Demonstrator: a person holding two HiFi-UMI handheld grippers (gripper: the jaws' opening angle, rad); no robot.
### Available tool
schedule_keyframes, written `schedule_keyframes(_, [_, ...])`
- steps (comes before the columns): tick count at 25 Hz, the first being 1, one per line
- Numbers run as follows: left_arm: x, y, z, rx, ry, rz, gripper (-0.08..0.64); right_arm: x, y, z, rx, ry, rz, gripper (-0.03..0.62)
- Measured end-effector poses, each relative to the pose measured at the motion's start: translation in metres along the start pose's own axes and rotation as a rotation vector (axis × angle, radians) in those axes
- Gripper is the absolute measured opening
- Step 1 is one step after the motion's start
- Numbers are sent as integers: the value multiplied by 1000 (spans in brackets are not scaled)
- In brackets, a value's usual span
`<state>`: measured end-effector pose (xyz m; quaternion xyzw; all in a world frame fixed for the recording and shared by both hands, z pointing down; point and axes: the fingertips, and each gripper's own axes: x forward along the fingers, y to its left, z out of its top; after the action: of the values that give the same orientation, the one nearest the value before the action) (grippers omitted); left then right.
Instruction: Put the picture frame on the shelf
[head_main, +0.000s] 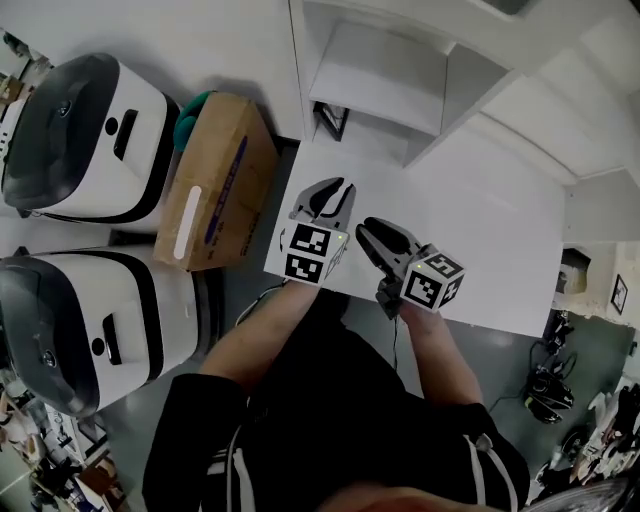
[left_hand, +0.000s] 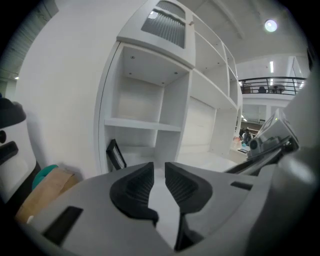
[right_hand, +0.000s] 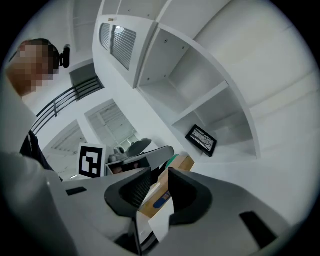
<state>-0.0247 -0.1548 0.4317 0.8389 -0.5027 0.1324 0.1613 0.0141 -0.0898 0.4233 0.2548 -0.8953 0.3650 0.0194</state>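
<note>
While both tongs hover over the white bench (head_main: 490, 240), the picture frame (head_main: 332, 120) already stands in the bottom left compartment of the white shelf (head_main: 385, 75), at twelve o'clock from my left tongs (head_main: 338, 192) in the head view. Frame: thin, black, rectangular, tilted against the compartment's left wall. From the right gripper view its face (right_hand: 201, 140) shows a pale picture with dark branching lines. Left tongs: jaws a narrow gap apart, nothing between them. Right tongs (head_main: 364, 230): jaws apart, empty too. Cardboard box (head_main: 215, 195) at nine o'clock, off the bench.
</note>
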Motion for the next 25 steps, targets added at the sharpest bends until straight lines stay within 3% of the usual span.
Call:
schedule_keyframes(7, [-57,-40,40,108,-40,-15,67,-33,28,11,-26,-28,47,118])
schedule_keyframes(15, [-115,-80,67,248,-93,-70,63,-64,53,26,-68,-80,41,118])
schedule_keyframes(19, [-142,-86,74,243,-122,-106,60,-76,77,27,-129,-95,31,117])
schedule_keyframes(25, [-186,-77,81,153,-96,-225,58,-77,126,41,-220,-149,-3,117])
